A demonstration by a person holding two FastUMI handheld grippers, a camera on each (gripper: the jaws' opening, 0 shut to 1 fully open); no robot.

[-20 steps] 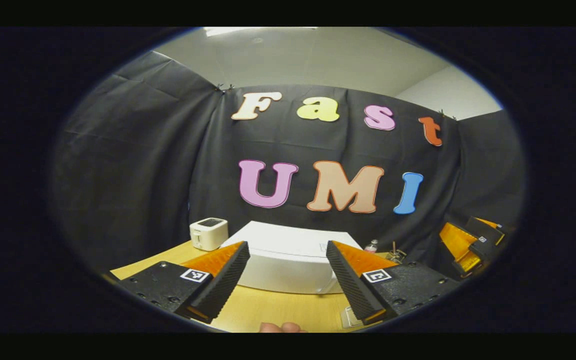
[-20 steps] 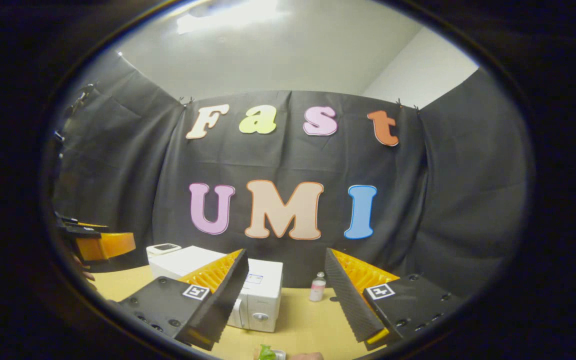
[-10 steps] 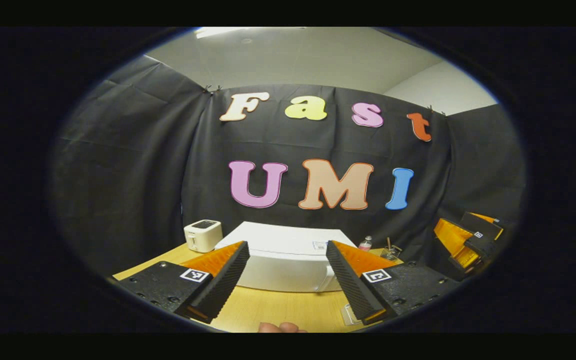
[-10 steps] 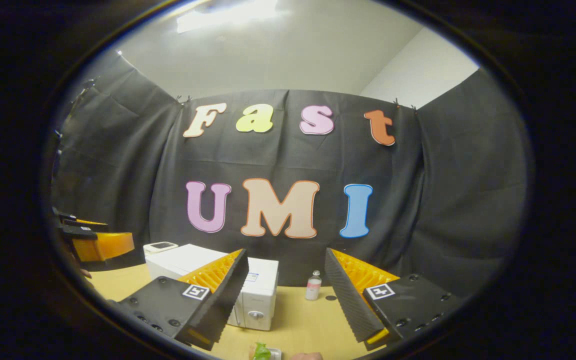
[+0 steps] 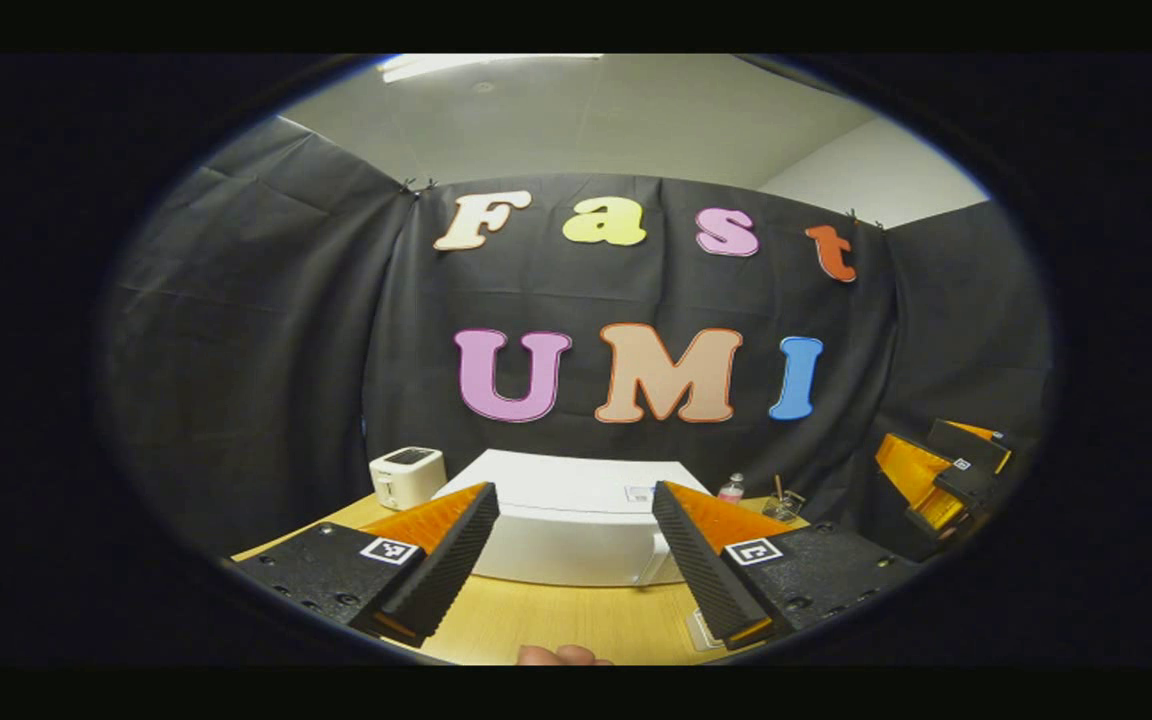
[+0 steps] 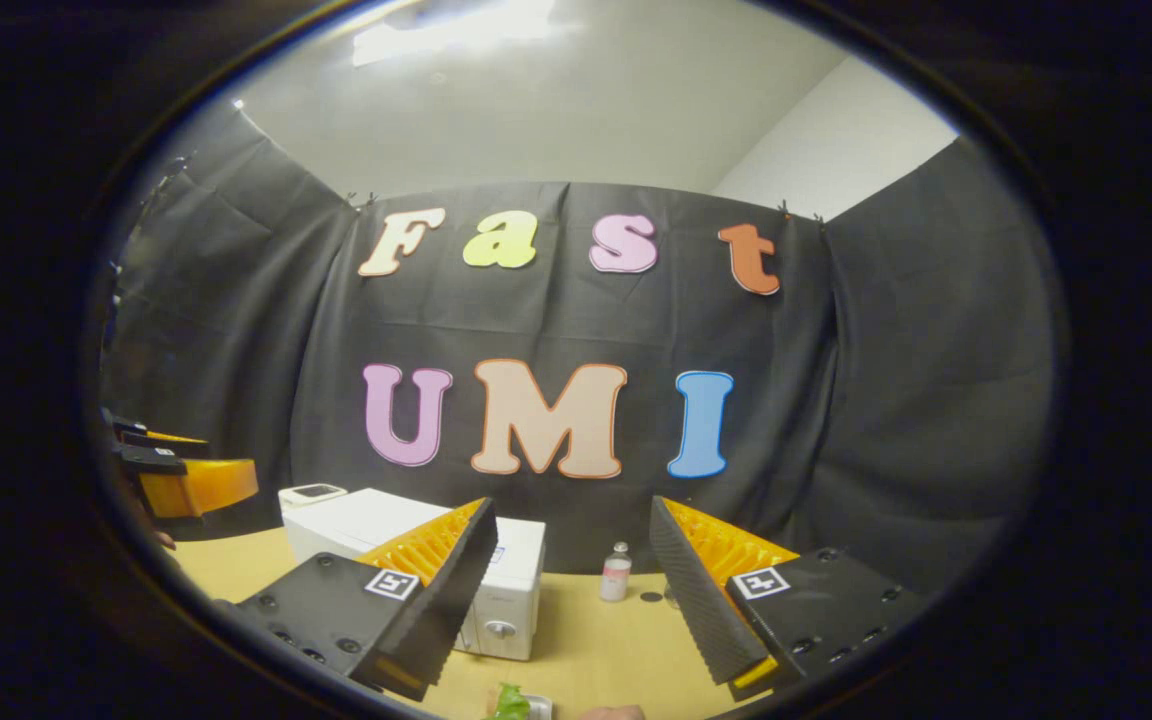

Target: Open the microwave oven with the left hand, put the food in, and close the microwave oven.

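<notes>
The opening step is in hand but not begun: the left gripper [image 5: 576, 575] hangs spread and empty above the tabletop [image 5: 556, 620], facing the shut microwave oven [image 5: 576, 520] that stands toward the tabletop's far edge, and the next move calls for bringing it down to the door's right side (the handle looks to be there). The right gripper [image 6: 571, 590] is likewise spread and holds nothing, with the food [image 6: 511, 703], something leafy green, at the near edge below it. Wooden tabletop, a white toaster [image 5: 406, 476] at the far left corner, a small bottle [image 6: 616, 572] beside the oven, black cloth walls around.
</notes>
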